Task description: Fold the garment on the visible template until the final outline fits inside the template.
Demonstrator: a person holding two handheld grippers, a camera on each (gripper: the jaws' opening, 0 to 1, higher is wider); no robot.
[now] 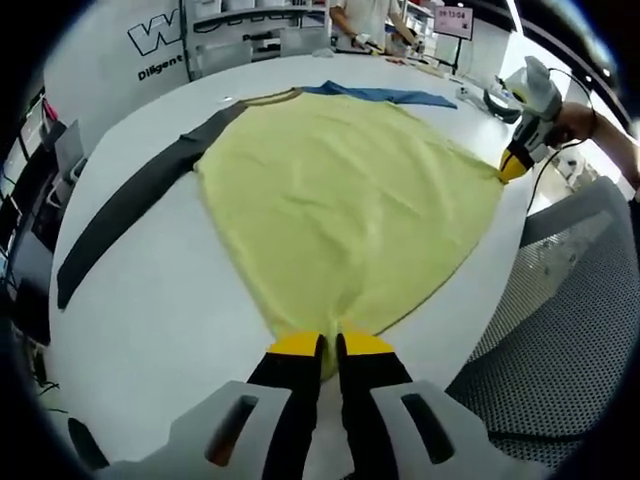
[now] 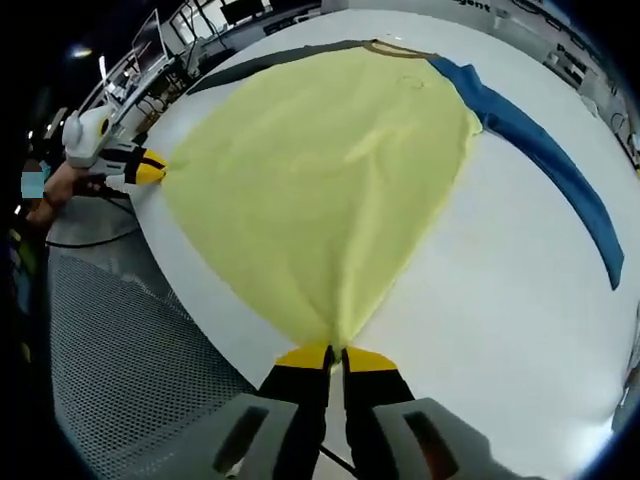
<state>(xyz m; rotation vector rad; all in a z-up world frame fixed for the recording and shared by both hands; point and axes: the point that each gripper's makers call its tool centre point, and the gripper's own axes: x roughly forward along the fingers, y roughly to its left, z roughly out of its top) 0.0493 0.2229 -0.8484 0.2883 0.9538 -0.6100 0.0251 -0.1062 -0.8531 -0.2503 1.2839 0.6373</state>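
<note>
A yellow shirt [image 1: 345, 190] with one dark grey sleeve [image 1: 120, 215] and one blue sleeve [image 1: 385, 95] lies spread flat on the white table [image 1: 150, 320]. My left gripper [image 1: 331, 345] is shut on one bottom corner of the hem. In the right gripper view the same shirt [image 2: 320, 170] fans out, its blue sleeve [image 2: 545, 150] running to the right. My right gripper [image 2: 335, 352] is shut on the other hem corner. Each gripper appears in the other's view, the right gripper [image 1: 515, 165] at the far hem corner, the left gripper [image 2: 145, 168] at the table edge.
A grey mesh chair [image 1: 560, 310] stands close beside the table edge, also seen as mesh [image 2: 110, 370]. Shelving and a white wall with lettering [image 1: 160, 45] are behind the table. A person stands at the far side [image 1: 365, 20]. A cable trails from the right gripper.
</note>
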